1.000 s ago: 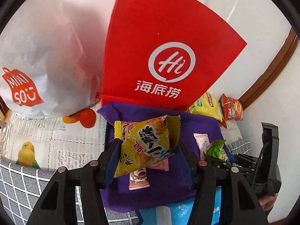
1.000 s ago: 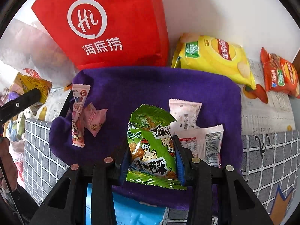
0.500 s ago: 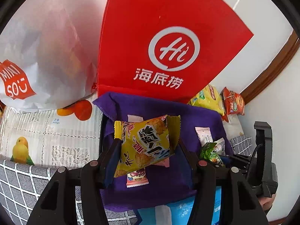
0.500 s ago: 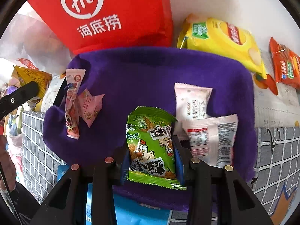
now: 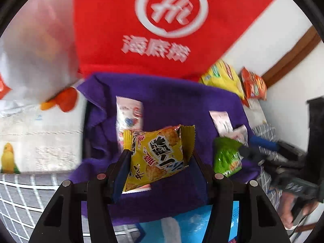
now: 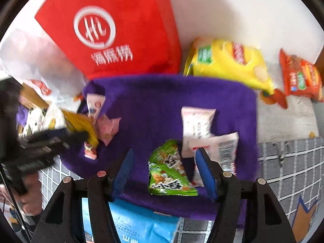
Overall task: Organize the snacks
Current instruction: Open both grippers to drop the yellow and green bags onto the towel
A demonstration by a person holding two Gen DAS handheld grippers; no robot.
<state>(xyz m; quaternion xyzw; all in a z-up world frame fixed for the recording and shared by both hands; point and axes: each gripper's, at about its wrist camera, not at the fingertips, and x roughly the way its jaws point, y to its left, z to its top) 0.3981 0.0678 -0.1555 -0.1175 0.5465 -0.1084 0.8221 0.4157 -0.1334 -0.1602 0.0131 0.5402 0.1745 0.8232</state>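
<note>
The right gripper [image 6: 164, 174] has its 2 blue jaws spread apart around a green snack packet [image 6: 170, 172] lying on the purple cloth [image 6: 154, 105], where 0.5 s ago they clamped it. The left gripper [image 5: 158, 162] stays clamped on a yellow snack packet [image 5: 158, 156], held above the cloth's left side beside a pink packet [image 5: 129, 115]. This looks like the placing step; next, lower and release the yellow packet.

Two wrist fisheyes close above one purple cloth [image 5: 166, 101] (shared) — facing a red bag [image 6: 113, 30].
</note>
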